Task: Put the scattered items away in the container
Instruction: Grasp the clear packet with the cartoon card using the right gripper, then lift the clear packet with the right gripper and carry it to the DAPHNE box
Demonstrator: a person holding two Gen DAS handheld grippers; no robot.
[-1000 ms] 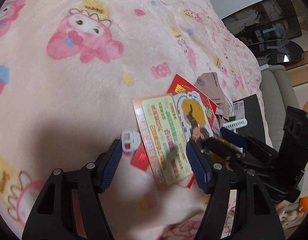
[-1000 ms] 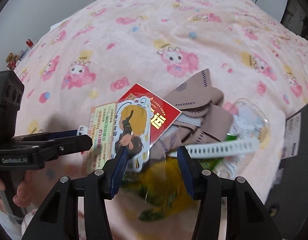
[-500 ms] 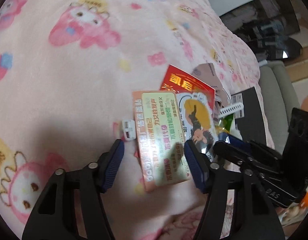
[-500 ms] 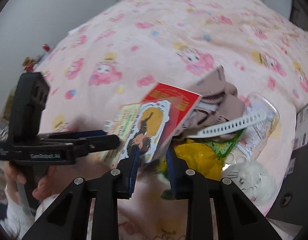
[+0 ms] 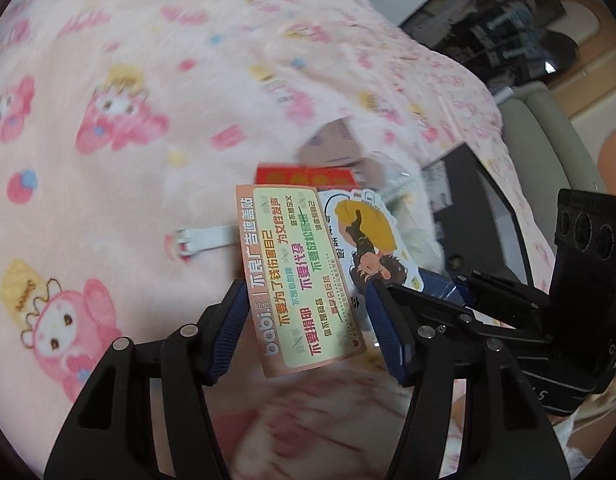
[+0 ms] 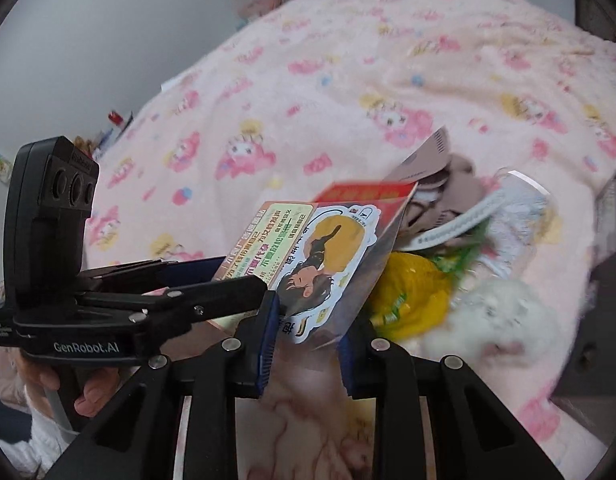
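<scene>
Glossy printed cards point(image 5: 303, 276) hang above the pink blanket point(image 5: 107, 184): the left gripper point(image 5: 303, 328) pinches the peach card, the right gripper point(image 6: 305, 340) is clamped on the clear-sleeved sticker point(image 6: 332, 264). Whether any container shows, I cannot tell.

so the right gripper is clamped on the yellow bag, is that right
Not quite: the right gripper has just been closing its jaws and now clamps the cartoon sticker in its clear sleeve, not the yellow bag, which lies on the blanket beyond. The right wrist view shows it.
</scene>
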